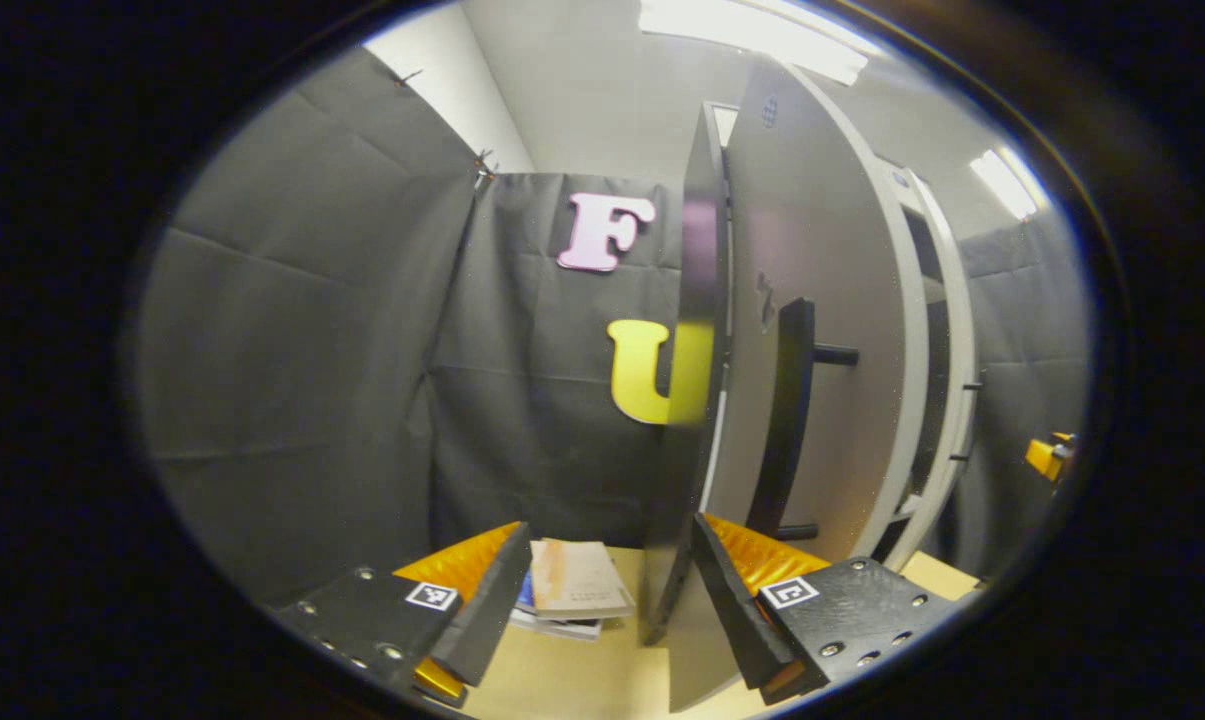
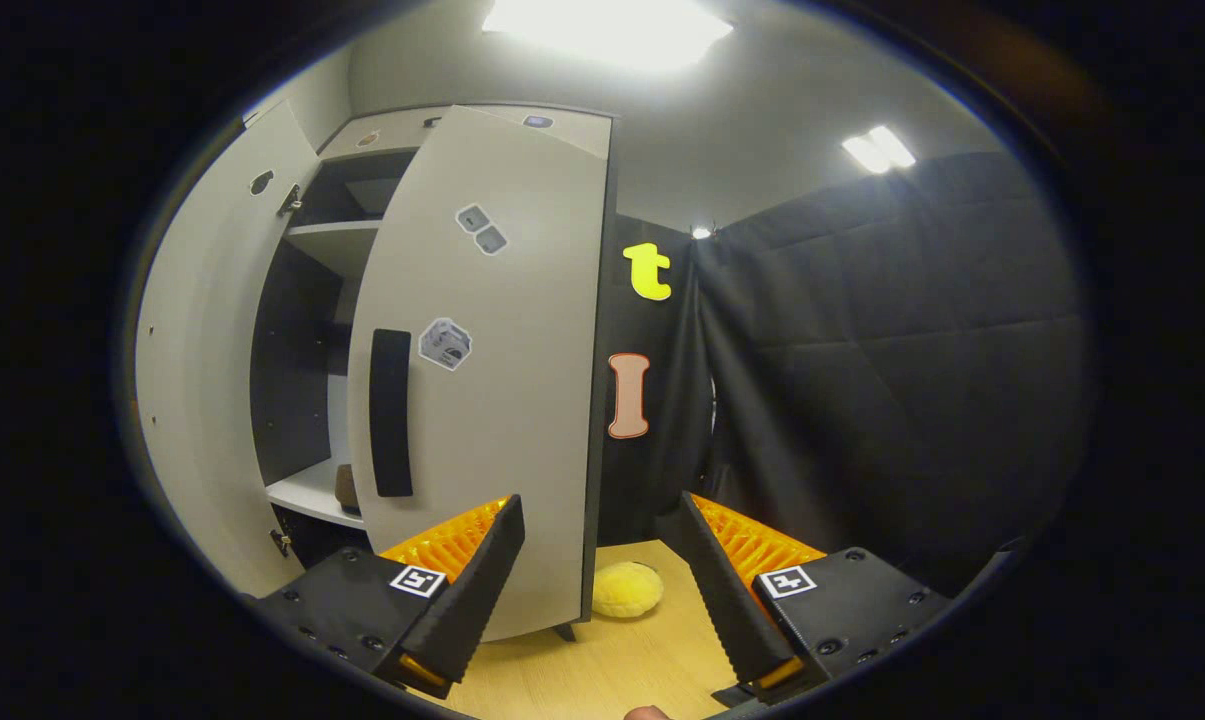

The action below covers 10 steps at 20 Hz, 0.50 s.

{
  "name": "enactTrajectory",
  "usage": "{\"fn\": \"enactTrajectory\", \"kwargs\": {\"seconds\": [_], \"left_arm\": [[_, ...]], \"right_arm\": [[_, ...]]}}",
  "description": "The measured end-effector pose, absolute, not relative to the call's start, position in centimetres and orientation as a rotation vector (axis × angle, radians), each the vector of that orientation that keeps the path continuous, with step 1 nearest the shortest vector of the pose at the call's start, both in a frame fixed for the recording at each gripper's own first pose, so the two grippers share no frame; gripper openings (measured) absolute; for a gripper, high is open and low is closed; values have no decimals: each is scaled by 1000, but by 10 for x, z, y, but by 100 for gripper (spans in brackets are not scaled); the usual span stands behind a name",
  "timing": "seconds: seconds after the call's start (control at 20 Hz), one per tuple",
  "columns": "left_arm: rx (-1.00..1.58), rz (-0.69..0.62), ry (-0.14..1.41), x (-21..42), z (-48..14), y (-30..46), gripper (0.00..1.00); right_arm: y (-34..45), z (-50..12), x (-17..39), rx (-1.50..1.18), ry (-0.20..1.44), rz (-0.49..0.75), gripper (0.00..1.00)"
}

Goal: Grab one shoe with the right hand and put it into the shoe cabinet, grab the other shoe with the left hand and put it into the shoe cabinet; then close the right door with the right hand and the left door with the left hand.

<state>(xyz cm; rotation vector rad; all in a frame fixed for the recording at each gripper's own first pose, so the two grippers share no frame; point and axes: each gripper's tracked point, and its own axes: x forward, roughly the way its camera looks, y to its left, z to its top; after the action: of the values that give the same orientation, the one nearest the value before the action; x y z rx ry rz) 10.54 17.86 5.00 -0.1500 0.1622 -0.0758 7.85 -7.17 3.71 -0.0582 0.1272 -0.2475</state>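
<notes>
In the left gripper view the cabinet's left door [image 1: 832, 300] stands ajar, grey with a black bar handle [image 1: 790, 420]. Its dark edge [image 1: 687, 400] rises between the fingers of my open left gripper [image 1: 610, 530], close to the right finger [image 1: 727, 600]; whether they touch I cannot tell. In the right gripper view the right door [image 2: 502, 380] is half open, with stickers and a black handle [image 2: 392, 410]. Its free edge lies between the spread fingers of my right gripper [image 2: 602, 500], which holds nothing. A brownish object [image 2: 345, 487] sits on the lower shelf [image 2: 307, 492], mostly hidden by the door.
A stack of books [image 1: 574, 585] lies on the light wooden table [image 1: 562, 680] left of the left door. A yellow round pad [image 2: 627, 590] rests on the table [image 2: 612, 660] by the right door's foot. The other gripper [image 1: 1050, 455] shows past the cabinet frame [image 1: 947, 350].
</notes>
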Motion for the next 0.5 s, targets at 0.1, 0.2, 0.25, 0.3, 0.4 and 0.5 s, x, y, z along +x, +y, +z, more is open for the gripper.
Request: {"fn": "enactTrajectory", "kwargs": {"seconds": [0.1, 0.2, 0.25, 0.3, 0.4, 0.5], "left_arm": [[-103, -55, 158, 105, 54, 181, 92], [-98, -42, 166, 104, 54, 179, 92], [-107, -36, 172, 102, 54, 175, 92], [-119, -37, 176, 99, 54, 169, 92], [-135, -39, 180, 93, 56, 155, 99], [-132, -39, 178, 90, 60, 144, 99]], "right_arm": [[-85, 34, 80, -51, 129, -242, 98], [-92, 32, 84, -44, 134, -231, 98], [-95, 30, 85, -38, 131, -222, 98], [-97, 29, 87, -34, 134, -212, 98], [-101, 25, 91, -35, 143, -192, 98], [-106, 23, 93, -42, 147, -176, 98]]}}
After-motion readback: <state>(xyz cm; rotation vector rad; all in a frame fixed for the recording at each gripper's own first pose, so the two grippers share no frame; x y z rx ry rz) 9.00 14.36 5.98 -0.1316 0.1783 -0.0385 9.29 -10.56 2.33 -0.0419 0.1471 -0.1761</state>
